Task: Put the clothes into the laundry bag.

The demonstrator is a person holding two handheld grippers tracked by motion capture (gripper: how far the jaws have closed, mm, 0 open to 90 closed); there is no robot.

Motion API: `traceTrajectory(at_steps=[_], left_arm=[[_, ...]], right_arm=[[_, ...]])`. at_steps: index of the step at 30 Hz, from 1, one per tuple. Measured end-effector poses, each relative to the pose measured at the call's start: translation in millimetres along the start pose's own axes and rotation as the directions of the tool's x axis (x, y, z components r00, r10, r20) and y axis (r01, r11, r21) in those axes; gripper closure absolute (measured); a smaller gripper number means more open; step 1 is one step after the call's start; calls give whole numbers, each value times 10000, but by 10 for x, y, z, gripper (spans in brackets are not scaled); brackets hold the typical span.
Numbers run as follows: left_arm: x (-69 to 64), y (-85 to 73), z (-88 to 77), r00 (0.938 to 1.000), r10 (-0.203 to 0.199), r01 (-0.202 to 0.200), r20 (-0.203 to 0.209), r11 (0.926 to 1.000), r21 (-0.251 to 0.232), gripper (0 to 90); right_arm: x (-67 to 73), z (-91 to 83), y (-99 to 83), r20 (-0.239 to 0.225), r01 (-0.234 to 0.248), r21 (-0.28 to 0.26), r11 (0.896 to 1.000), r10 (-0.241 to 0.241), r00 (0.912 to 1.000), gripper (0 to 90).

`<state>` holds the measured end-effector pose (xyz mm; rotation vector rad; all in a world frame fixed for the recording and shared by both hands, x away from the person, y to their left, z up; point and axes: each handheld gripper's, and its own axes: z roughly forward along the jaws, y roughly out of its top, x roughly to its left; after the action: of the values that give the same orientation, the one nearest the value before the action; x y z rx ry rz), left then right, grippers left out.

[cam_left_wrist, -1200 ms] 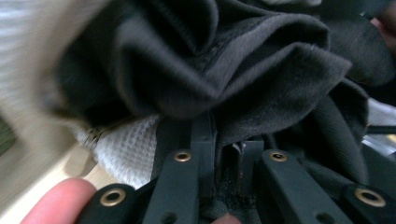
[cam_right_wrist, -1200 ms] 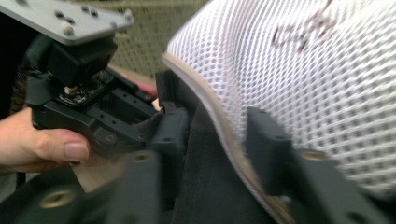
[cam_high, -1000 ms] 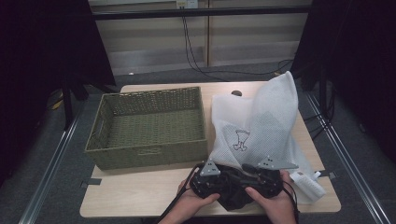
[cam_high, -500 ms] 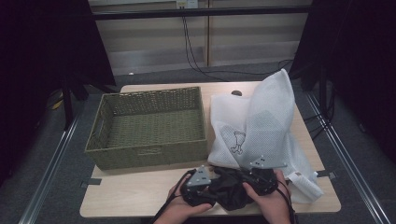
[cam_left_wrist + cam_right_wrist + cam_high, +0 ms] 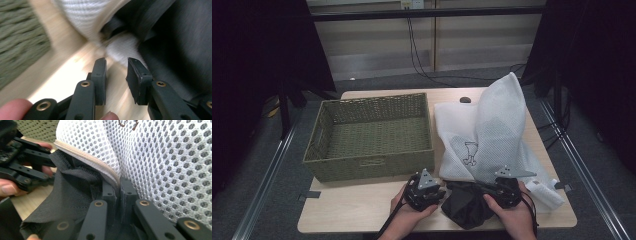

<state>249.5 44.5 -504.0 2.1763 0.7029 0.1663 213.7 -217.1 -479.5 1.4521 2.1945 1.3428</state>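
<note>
- Black fabric garment (image 5: 466, 204): crumpled heap at near edge of light wooden bench (image 5: 357, 212), btwn the two hands, touching the open end of the white mesh laundry bag (image 5: 492, 135).
- White mesh laundry bag: lies on right half of bench, far part raised in a peak; small dark figure printed on its front; beige zipper edge (image 5: 87, 157) sits directly over the black fabric in right gripper view.
- Right hand-held gripper (image 5: 118, 191): jaws pressed together, pinching bag's zipper edge w/ black fabric just beside/under it; jaws have just been closing. Whether the fabric is also caught btwn pads: cannot tell.
- Left hand-held gripper (image 5: 116, 75): jaws partly spread, nothing btwn pads; black garment just beside right-hand pad, bench below. Jaws have just been closing.
- Left gripper view blurred.
- Green woven rectangular basket (image 5: 324, 150): left half of bench, near the left hand-held gripper, apart from it.
</note>
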Motion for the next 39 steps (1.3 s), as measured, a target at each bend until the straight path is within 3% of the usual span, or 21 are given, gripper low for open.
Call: traceTrajectory(at_steps=[3, 6, 9, 13, 15, 17, 18, 22, 27, 28, 30, 32, 35, 37, 39], left_arm=[[-33, 20, 20, 9998, 119, -118, -145, 9999, 98, 652], [-47, 25, 41, 9999, -97, 97, -139, 10000, 1, 618], [-88, 48, 76, 9977, -220, 220, -641, 9998, -7, 499], [-93, 79, 104, 9969, -147, 156, -769, 9998, 111, 438], [-141, 83, 109, 9926, -58, 72, -1209, 9999, 112, 520], [-157, 85, 108, 9941, 264, -244, -1051, 9995, 208, 822], [-163, 83, 112, 9936, 150, -138, -1122, 9998, 115, 900], [-37, 68, 63, 9979, -498, 505, -407, 9986, 183, 900], [170, -20, -102, 9972, -518, 539, -536, 9978, 396, 900], [216, -39, -139, 9960, -610, 640, -658, 9970, 443, 900], [306, -83, -186, 9928, -1101, 1116, -468, 9933, 291, 900], [311, -117, -199, 9922, -1218, 1220, -265, 9925, 95, 900], [185, -74, -158, 9968, -764, 762, -227, 9970, -103, 900], [83, -22, -72, 9982, -512, 512, -308, 9987, 24, 877], [36, 9, -4, 9984, -512, 512, -253, 9987, 6, 830]], right_arm=[[-4, -8, -8, -144, -34, -25, 10000, 34, 9999, 854], [4, -18, -16, -262, -6, -13, 10000, 6, 9997, 854], [0, -19, -28, -468, -1, -48, 10000, -1, 9989, 854], [17, -30, -32, -520, 65, -125, 9999, -72, 9986, 853], [25, -40, -37, -546, 87, -149, 9999, -95, 9985, 853], [28, -40, -37, -543, 192, -253, 9995, -206, 9983, 853], [39, -48, -30, -521, 304, -368, 9989, -323, 9981, 853], [67, -129, 31, 21, 776, -698, 9945, -776, 9970, 855], [-30, -235, 79, 904, 821, -963, 9920, -734, 9932, 856], [-54, -272, 83, 1104, 800, -1200, 9895, -668, 9916, 856], [-114, -363, 101, 1393, 650, -1698, 9833, -413, 9894, 857], [-166, -435, 113, 1292, 532, -1918, 9800, -285, 9912, 857], [-205, -429, 99, 794, 549, -1700, 9839, -419, 9960, 858], [-188, -396, 95, 514, 572, -1533, 9865, -498, 9974, 858], [-139, -380, 110, 114, 622, -1560, 9858, -612, 9981, 859]])
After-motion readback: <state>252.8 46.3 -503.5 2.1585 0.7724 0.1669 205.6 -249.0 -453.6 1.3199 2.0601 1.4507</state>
